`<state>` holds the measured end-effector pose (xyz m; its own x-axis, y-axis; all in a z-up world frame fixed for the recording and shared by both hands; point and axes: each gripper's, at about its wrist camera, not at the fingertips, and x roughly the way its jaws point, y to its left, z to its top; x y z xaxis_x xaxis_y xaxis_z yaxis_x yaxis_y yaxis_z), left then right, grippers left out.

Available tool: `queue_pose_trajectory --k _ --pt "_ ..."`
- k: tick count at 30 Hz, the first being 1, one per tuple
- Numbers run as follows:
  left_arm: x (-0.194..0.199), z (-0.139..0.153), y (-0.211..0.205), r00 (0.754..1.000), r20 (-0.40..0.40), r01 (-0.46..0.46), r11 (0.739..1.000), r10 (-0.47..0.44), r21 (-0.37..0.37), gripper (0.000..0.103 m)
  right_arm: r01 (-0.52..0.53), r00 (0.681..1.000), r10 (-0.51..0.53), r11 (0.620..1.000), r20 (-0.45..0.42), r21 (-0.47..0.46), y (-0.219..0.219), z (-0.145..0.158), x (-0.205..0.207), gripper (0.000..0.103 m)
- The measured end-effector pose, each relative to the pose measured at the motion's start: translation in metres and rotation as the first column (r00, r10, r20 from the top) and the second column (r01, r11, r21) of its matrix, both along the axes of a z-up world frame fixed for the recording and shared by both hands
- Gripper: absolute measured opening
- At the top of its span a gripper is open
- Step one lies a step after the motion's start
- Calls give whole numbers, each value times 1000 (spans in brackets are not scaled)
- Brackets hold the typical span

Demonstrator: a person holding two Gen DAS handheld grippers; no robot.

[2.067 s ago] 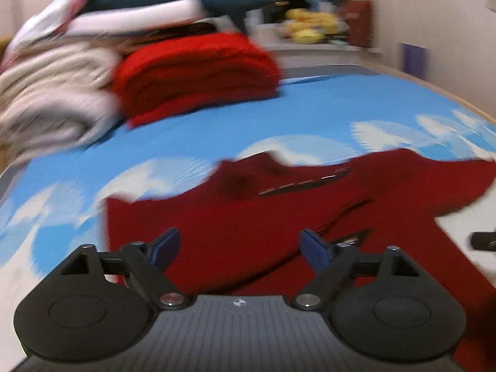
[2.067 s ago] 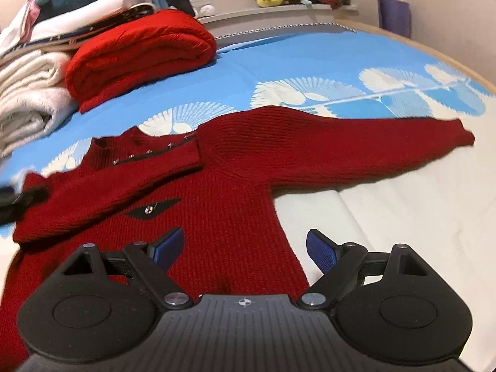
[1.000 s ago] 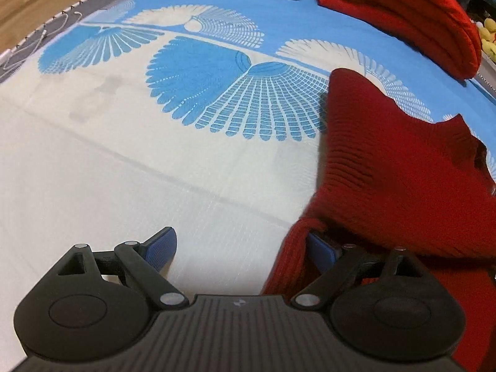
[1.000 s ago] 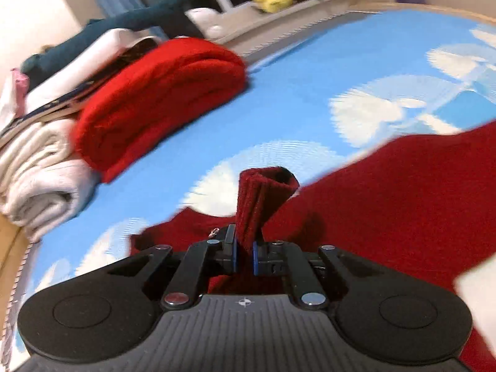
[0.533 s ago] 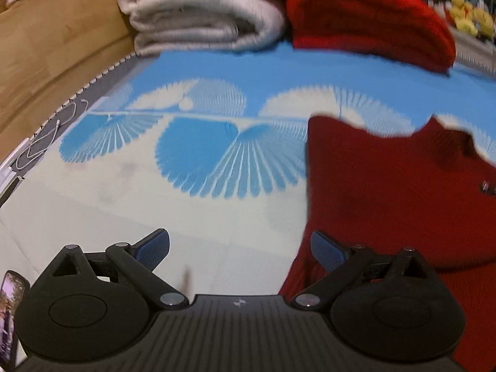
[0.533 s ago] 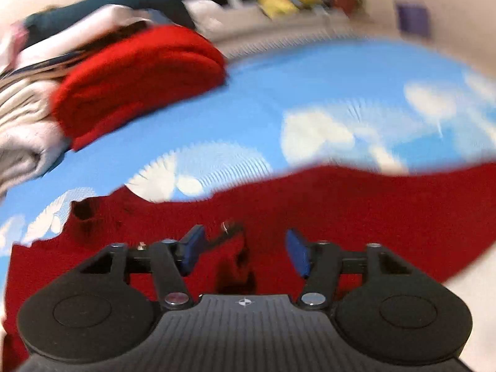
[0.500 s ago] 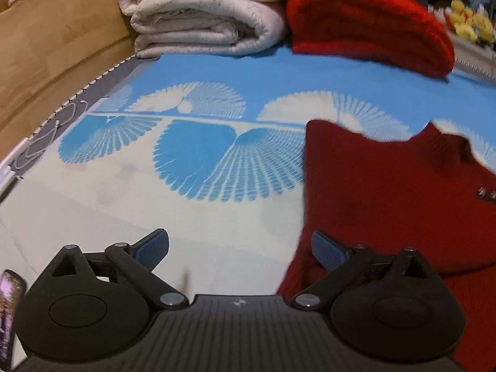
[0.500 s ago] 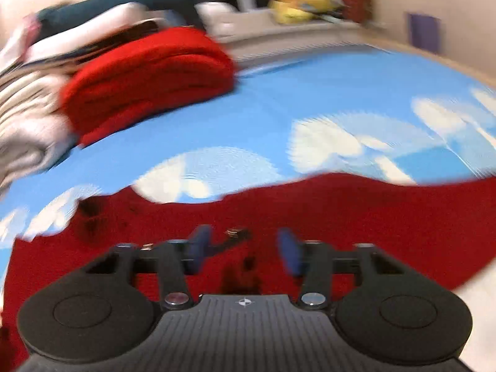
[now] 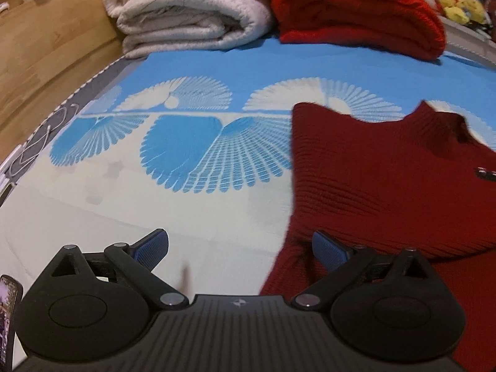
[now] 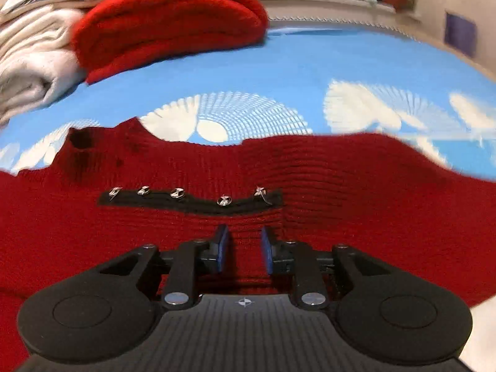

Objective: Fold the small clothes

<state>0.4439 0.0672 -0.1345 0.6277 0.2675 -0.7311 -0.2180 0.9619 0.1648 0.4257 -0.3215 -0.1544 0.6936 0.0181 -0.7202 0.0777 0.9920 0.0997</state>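
Observation:
A dark red knit sweater [image 9: 387,186] lies flat on the blue and white bed sheet [image 9: 186,142], its left sleeve folded in over the body. My left gripper [image 9: 238,241] is open wide just above the sweater's left edge, with its right fingertip [image 9: 325,245] over the knit and its left one over bare sheet. My right gripper [image 10: 245,245] hovers over the sweater [image 10: 341,186] just below the black snap placket [image 10: 189,201]. Its jaws are closing, a narrow gap still between them. The knit shows through the gap, and nothing is pinched.
Folded cream blankets [image 9: 192,15] and a folded bright red blanket [image 9: 356,9] are stacked at the head of the bed. Wooden boards [image 9: 46,46] run along the left side. Plush toys [image 9: 458,3] sit on a ledge. A phone [image 9: 7,310] shows at the lower left.
My right gripper let go of the sleeve cuff it was pinching, opened, dropped toward the chest and has begun to narrow. My left gripper drew back from the sweater's edge and tilted up.

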Motion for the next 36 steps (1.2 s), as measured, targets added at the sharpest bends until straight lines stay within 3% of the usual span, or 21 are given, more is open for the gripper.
queue_pose_trajectory --k 2,3,5,7,11,13,16,20,24,29,36 --pt "-5 6 -4 1000 16 20 1000 -20 -6 100 56 998 -55 995 -16 78 -2 20 -16 42" --pt "-9 9 -7 999 24 34 999 -34 -6 100 71 997 -70 987 -10 145 -4 29 -29 57" --pt "-17 16 -13 997 43 59 998 -59 -7 101 43 998 -53 968 36 246 -2 53 -67 67" --pt "-29 23 -20 995 56 82 996 -81 -15 103 7 997 -26 963 66 270 -1 70 -108 76" --pt "-64 41 -36 990 77 121 990 -115 -77 103 49 986 -91 959 141 278 -2 88 -190 81" --pt "-85 49 -46 988 76 140 986 -133 -92 103 109 967 -158 965 201 237 -2 87 -230 86" --pt "-115 49 -56 988 74 144 985 -137 -97 103 150 960 -188 971 210 186 -3 77 -251 86" --pt "-128 27 -59 985 -3 171 969 -175 -176 103 141 973 -175 967 152 210 -9 62 -250 86" --pt "-117 12 -65 987 -27 159 986 -160 -44 103 161 971 -193 964 142 209 -18 57 -246 86" --pt "-109 10 -66 983 -48 171 982 -175 -78 103 179 970 -215 945 110 273 -28 55 -237 86" --pt "-105 10 -65 982 -47 178 981 -182 -81 103 168 974 -203 943 97 288 -27 53 -233 86"
